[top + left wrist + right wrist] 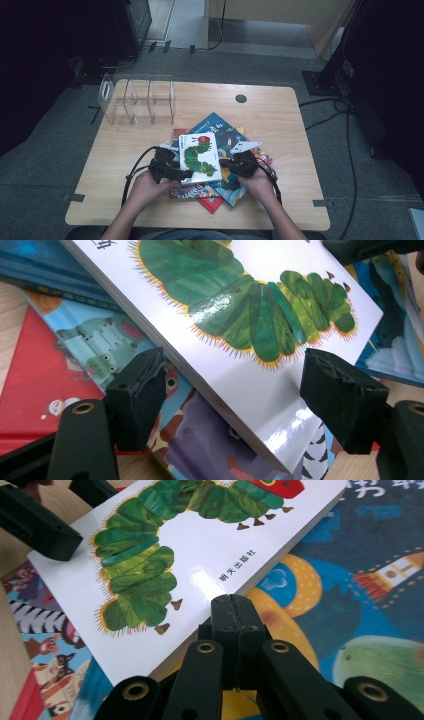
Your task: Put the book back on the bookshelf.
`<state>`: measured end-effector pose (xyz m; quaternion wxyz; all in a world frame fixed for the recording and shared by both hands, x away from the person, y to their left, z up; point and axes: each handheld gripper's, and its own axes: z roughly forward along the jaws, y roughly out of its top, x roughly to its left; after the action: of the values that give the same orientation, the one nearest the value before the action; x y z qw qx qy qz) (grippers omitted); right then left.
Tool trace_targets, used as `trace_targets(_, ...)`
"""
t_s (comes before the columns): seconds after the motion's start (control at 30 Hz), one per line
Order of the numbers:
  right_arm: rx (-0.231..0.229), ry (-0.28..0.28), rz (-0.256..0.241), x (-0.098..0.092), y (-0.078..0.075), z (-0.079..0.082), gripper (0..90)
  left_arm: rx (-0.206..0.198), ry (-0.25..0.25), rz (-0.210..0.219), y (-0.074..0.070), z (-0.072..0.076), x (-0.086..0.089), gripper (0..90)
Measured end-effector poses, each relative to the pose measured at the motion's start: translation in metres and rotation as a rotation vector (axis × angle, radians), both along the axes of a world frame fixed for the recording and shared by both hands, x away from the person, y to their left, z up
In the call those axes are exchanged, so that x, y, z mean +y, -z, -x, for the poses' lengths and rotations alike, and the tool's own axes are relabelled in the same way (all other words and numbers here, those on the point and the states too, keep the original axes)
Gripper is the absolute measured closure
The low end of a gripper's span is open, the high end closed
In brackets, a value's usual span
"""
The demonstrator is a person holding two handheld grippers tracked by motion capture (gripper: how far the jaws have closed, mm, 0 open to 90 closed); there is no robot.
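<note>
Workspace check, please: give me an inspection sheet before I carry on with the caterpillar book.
Surface: wooden table, round hole at back.
Job's things: white caterpillar book tilted atop pile of picture books.
Clutter: clear acrylic divider rack, empty, back left.
Grippers: left gripper open, jaws astride the book's corner; right gripper shut, against the book's edge.
Cables: black, trailing from both grippers; more on floor, right.
Surroundings: grey floor, dark stands.

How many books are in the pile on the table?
At least 4: the white caterpillar book on top, a dark blue book beneath it reaching toward the back, an animal-cover book and a red book at the front. More may be hidden.
</note>
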<state>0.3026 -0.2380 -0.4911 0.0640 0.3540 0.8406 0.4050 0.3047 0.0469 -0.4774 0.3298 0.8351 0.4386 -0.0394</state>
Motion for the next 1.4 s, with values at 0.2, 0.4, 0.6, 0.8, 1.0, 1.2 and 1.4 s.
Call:
trace_targets(0.2,-0.002,-0.012,-0.002,0.003,0.001,0.001,90.0,0.022,-0.014,-0.002,-0.001,-0.002,0.004,28.1)
trace_targets(0.4,0.018,-0.029,-0.02,0.006,0.001,0.002,90.0,0.045,-0.044,-0.021,-0.003,-0.002,0.004,27.2)
trace_targets(0.6,0.017,-0.043,-0.028,0.012,0.002,0.005,90.0,0.088,-0.072,-0.018,-0.003,-0.007,0.007,25.6)
trace_targets(0.8,0.025,-0.03,-0.036,0.013,0.003,0.005,90.0,0.184,-0.088,0.01,-0.007,-0.02,0.014,33.2)
trace_targets(1.0,0.041,-0.059,-0.06,0.017,0.004,0.005,90.0,0.224,-0.102,-0.013,-0.012,-0.029,0.021,37.5)
trace_targets(1.2,0.04,-0.074,-0.064,0.019,0.003,0.004,90.0,0.225,-0.094,-0.019,-0.027,-0.031,0.023,42.3)
trace_targets(1.4,0.04,-0.08,-0.062,0.02,0.003,0.003,90.0,0.191,-0.098,-0.023,-0.045,-0.031,0.021,43.8)
